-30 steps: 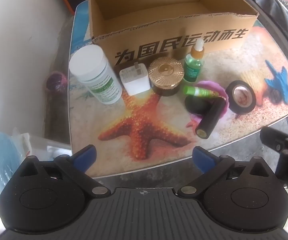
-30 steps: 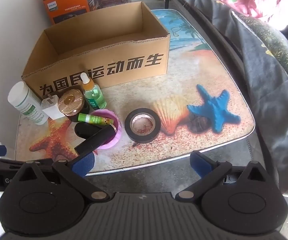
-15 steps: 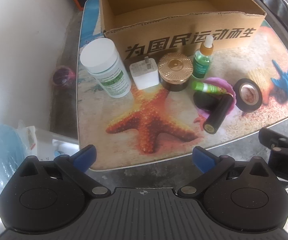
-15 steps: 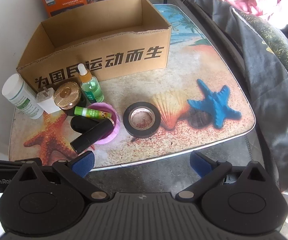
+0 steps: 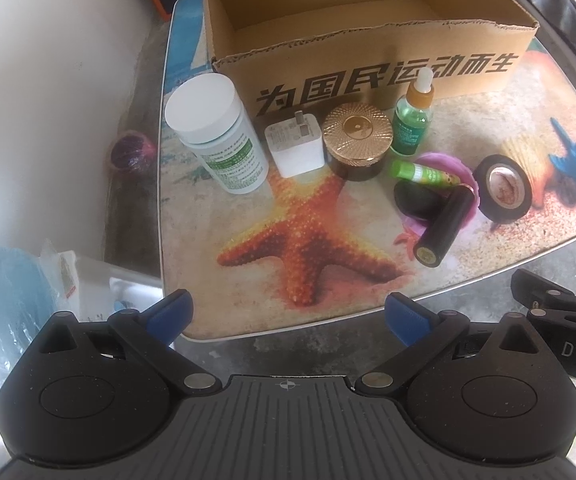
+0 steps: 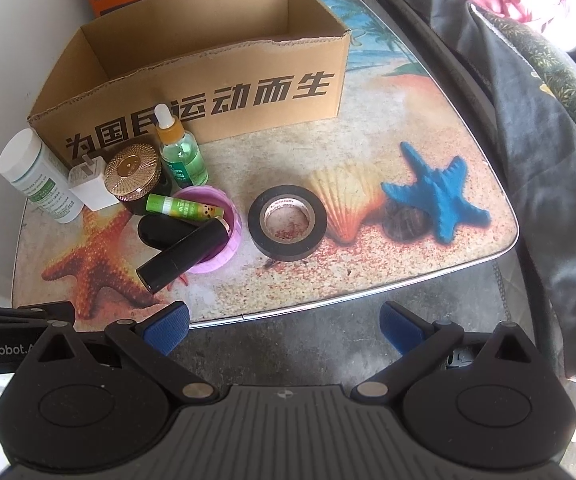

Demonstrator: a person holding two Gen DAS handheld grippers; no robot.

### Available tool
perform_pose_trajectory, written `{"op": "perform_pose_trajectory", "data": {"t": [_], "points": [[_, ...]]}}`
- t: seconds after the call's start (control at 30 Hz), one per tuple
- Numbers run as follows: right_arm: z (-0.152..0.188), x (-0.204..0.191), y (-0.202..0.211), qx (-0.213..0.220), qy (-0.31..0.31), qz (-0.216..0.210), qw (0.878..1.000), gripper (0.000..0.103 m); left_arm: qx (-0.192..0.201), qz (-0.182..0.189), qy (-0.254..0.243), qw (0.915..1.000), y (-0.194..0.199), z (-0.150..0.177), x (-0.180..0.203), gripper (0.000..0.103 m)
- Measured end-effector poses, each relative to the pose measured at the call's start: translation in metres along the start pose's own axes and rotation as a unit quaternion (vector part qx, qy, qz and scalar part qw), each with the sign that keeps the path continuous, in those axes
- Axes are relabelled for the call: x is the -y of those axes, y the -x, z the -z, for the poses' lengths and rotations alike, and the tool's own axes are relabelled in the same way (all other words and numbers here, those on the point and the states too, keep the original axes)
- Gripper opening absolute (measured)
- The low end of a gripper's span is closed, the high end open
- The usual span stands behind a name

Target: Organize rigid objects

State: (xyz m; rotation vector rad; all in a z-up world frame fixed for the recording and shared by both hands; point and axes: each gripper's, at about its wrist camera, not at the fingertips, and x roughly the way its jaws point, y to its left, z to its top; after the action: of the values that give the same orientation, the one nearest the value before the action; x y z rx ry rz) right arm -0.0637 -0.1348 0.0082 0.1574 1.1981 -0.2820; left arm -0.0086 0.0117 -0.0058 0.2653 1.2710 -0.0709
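A beach-print table [image 6: 428, 152] is standing beside a white wall. An empty box [image 6: 207, 84] is sitting at its far side, with eight items just in front, none packed yet: one pill bottle [image 5: 215, 132], charger [image 5: 296, 148], jar [image 5: 358, 140], dropper [image 5: 412, 120], glue stick [image 6: 183, 206], black tube [image 6: 183, 254], purple lid [image 6: 227, 248] and tape roll [image 6: 292, 222]. Both the left gripper [image 5: 288, 316] and right gripper [image 6: 283, 322] are hovering spread and empty off the near edge; picking a first item likely comes next.

Bottle [image 5: 217, 132], charger [image 5: 295, 146], jar [image 5: 356, 140], dropper [image 5: 412, 120] before box [image 5: 368, 56]; tape [image 6: 292, 222] right; tube [image 6: 183, 206] seemingly on lid [image 6: 231, 236].
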Motion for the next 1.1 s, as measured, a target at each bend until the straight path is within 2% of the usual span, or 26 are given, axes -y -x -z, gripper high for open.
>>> {"op": "perform_pose_trajectory", "data": {"t": [1.1], "points": [[-0.0055,0.004,-0.0023,-0.001,0.0,0.002,1.0,0.103,0.003,-0.004,-0.005,1.0,-0.0012,-0.0058,0.0053,0.102]]}}
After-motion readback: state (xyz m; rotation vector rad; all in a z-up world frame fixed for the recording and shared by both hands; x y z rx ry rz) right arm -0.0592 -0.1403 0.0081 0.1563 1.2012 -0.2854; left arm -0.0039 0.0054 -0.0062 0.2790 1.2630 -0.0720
